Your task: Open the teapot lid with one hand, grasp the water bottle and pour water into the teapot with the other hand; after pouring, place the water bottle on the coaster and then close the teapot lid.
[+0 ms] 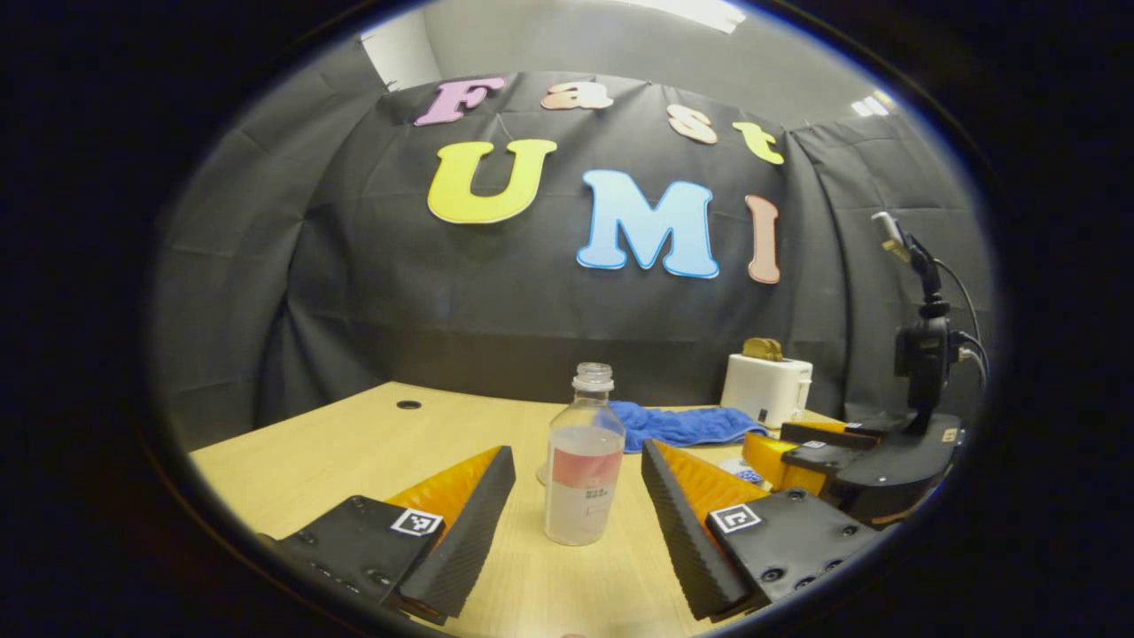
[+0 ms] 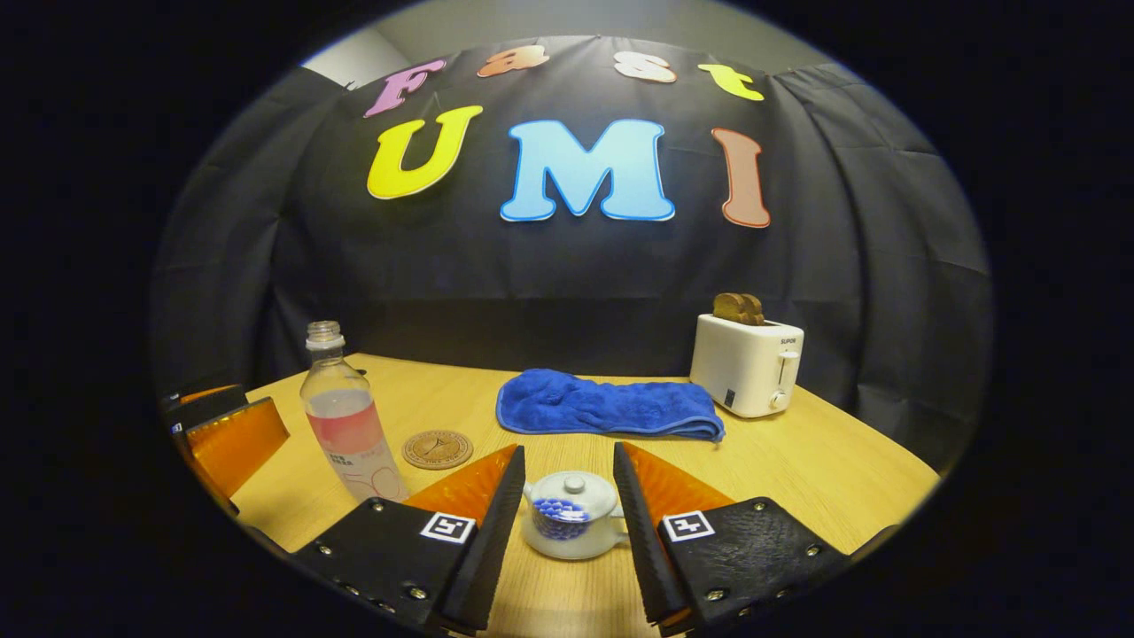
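1. Left gripper view: the left gripper (image 1: 578, 523) is sitting with fingers spread, flanking the uncapped water bottle (image 1: 584, 461) without touching it. The bottle is standing upright on the table (image 1: 354, 443), centre, part full. Risk: one finger arriving first and tipping it, spilling water.

2. Right gripper view: the right gripper (image 2: 569, 523) is spread around the teapot (image 2: 567, 527) at 6 o'clock, lid (image 2: 571, 496) on. The coaster (image 2: 438, 448) is lying at 9 o'clock of the teapot, just beside the bottle (image 2: 349, 416). Risk: fingers closing on the pot body instead of the small knob, dragging the pot.

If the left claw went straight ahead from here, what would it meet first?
Most likely the clear plastic water bottle, uncapped and upright on the light wooden table. It stands centred ahead of the open left claw, untouched by either finger. How far ahead is unclear.
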Demonstrator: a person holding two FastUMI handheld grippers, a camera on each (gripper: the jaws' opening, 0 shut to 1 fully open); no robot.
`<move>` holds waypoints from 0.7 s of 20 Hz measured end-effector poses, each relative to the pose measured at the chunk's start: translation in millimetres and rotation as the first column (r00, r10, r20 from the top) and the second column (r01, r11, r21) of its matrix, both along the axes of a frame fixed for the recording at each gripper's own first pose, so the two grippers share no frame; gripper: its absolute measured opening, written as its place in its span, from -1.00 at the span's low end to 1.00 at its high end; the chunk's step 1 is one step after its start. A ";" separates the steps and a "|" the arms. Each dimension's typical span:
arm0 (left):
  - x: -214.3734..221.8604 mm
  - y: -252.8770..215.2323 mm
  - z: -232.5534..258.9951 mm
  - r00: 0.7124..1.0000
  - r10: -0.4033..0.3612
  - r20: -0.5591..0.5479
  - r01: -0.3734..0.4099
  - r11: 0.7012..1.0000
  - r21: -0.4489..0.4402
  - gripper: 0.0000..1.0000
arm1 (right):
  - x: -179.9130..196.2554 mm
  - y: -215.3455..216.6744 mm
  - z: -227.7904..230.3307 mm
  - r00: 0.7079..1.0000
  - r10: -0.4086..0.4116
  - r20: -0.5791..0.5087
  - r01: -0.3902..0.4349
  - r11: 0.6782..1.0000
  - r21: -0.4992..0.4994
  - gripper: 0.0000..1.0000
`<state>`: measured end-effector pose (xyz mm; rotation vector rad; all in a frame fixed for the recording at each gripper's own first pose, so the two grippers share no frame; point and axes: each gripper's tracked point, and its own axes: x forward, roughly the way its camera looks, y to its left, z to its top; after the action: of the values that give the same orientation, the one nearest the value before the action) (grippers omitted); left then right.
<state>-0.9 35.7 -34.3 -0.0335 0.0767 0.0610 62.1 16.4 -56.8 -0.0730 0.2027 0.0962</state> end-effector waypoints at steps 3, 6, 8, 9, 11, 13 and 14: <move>1.5 3.4 -3.6 1.000 0.000 -0.006 0.000 1.000 -0.005 1.00 | 4.9 -3.7 -5.7 0.999 -0.017 -0.028 0.017 1.000 -0.009 0.25; 3.1 7.9 -5.8 1.000 0.004 -0.010 -0.004 1.000 -0.011 1.00 | 12.3 -6.0 -21.2 0.998 -0.030 -0.061 0.031 1.000 0.004 -0.52; 3.8 11.5 -7.7 1.000 0.007 -0.010 -0.007 1.000 -0.017 1.00 | 12.0 -5.0 -23.1 0.997 -0.022 -0.068 0.022 1.000 0.004 -0.52; 4.0 12.3 -8.0 1.000 0.007 -0.012 -0.008 1.000 -0.022 1.00 | 12.5 -4.5 -22.2 0.998 -0.019 -0.062 0.019 1.000 -0.004 -0.52; 3.8 12.9 -12.2 1.000 0.008 -0.016 -0.008 0.999 -0.031 1.00 | 13.6 -4.0 -22.2 0.998 -0.017 -0.059 0.016 1.000 -0.022 -0.52; 4.8 13.9 -12.7 1.000 0.008 -0.019 -0.009 0.999 -0.031 1.00 | 16.2 -3.9 -21.6 0.998 -0.018 -0.057 0.016 0.999 -0.034 -0.52; 5.3 14.3 -13.9 1.000 0.009 -0.020 -0.009 1.000 -0.030 1.00 | 16.7 -3.5 -21.5 0.998 -0.018 -0.056 0.016 0.999 -0.035 -0.52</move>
<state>4.4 50.0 -48.1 -0.0633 0.0978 0.0690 78.8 12.8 -78.3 -0.1031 0.2613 0.0775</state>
